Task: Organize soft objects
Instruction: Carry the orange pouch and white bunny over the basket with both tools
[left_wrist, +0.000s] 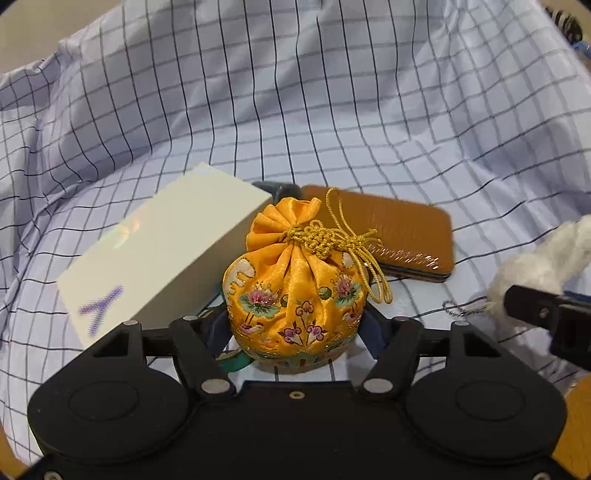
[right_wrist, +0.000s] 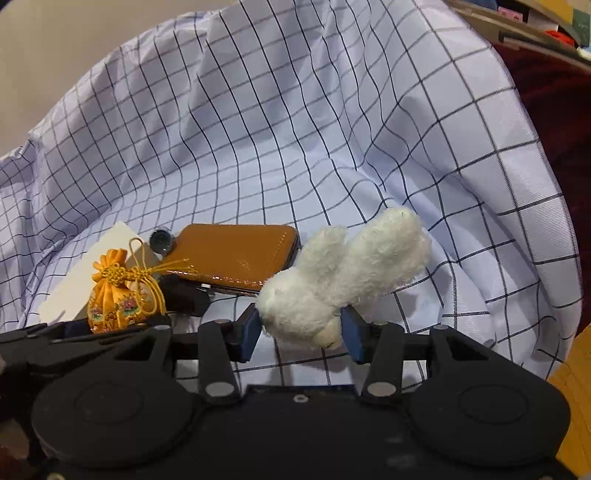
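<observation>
Checked cloth (left_wrist: 332, 110) is lying under everything, rising ahead of both grippers. White box (left_wrist: 162, 254) is sitting just left of the left gripper (left_wrist: 295, 325), brown case (left_wrist: 391, 232) ahead-right of it. Left gripper is pinching the yellow pouch (left_wrist: 295, 295); right gripper (right_wrist: 299, 328) is pinching the white plush (right_wrist: 343, 273), lifted. Step looks like grasping both soft items; next move calls for carrying them clear without snagging the pouch cord (left_wrist: 369, 258).

Pouch (left_wrist: 295, 295): we see orange embroidered satin, upright, drawstring knotted, on the checked cloth (left_wrist: 332, 110).
Plush toy (right_wrist: 343, 273): we see white fluffy fur, raised off the cloth.
</observation>
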